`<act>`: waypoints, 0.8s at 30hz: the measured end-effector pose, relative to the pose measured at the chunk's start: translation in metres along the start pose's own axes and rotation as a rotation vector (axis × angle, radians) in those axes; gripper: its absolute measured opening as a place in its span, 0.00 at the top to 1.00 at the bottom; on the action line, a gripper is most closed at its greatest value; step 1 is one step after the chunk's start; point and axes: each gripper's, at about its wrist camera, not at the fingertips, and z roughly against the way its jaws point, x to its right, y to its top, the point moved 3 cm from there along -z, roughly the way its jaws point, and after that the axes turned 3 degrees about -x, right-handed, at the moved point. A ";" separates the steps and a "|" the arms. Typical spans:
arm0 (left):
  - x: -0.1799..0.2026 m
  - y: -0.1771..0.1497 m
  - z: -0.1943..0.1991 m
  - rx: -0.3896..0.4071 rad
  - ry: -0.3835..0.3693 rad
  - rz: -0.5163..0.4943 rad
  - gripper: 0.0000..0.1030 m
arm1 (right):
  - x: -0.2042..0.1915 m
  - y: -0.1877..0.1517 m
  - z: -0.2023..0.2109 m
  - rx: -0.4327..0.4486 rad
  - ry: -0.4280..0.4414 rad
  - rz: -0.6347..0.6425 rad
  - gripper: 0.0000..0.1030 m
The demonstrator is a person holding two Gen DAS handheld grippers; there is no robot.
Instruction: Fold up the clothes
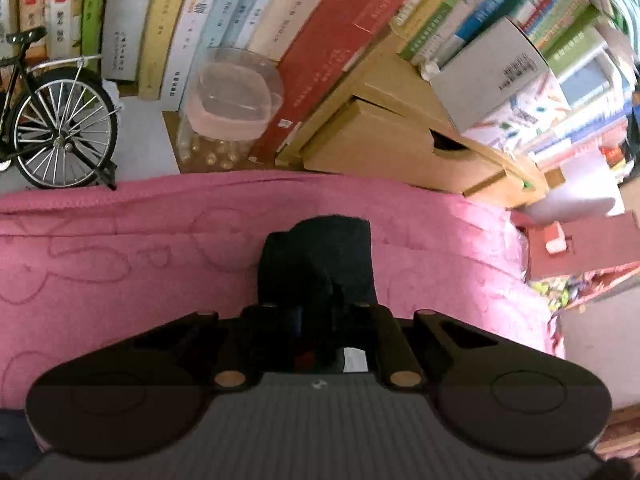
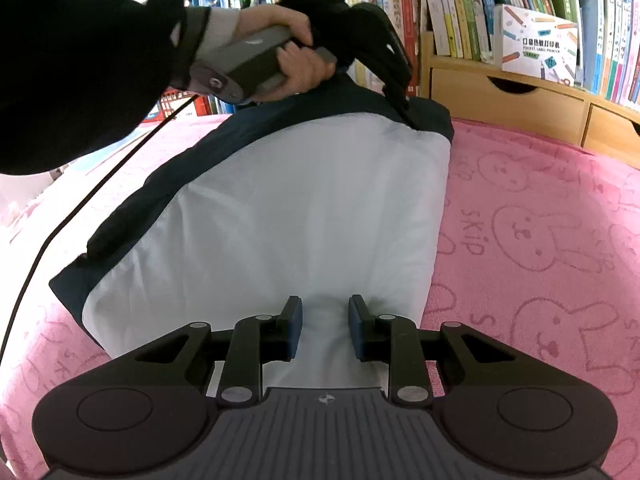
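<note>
I find the garment [image 2: 280,216], white-panelled with dark navy trim, lying partly folded on the pink blanket [image 2: 540,240] before the bookshelf [image 2: 500,8]. My left gripper [image 2: 404,116] is clamped on the far navy edge; in its own view dark cloth [image 1: 316,260] bunches between the closed jaws. My right gripper [image 2: 325,328] stands with jaws partly apart astride a raised ridge of white fabric at the near hem, pads beside the cloth; I cannot tell whether they press it. Judgement: the fabric is light, soft, limp and probably slippery, so grips belong on hems and seamed edges, where layers give purchase
</note>
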 end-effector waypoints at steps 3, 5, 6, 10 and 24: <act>-0.003 0.011 -0.004 0.009 -0.002 0.018 0.92 | -0.003 -0.001 0.001 0.007 -0.014 -0.001 0.74; -0.004 0.017 -0.006 0.024 0.004 0.020 0.92 | -0.004 -0.001 0.001 0.009 -0.021 -0.006 0.74; -0.003 0.020 -0.007 0.034 0.010 0.020 0.92 | -0.005 -0.001 0.001 0.010 -0.023 -0.006 0.74; 0.003 0.026 -0.003 0.075 0.041 0.003 0.92 | -0.006 -0.003 0.002 0.015 -0.024 -0.002 0.74; 0.082 -0.069 0.121 0.431 0.410 -0.517 0.89 | -0.004 0.001 -0.001 0.005 -0.010 0.010 0.71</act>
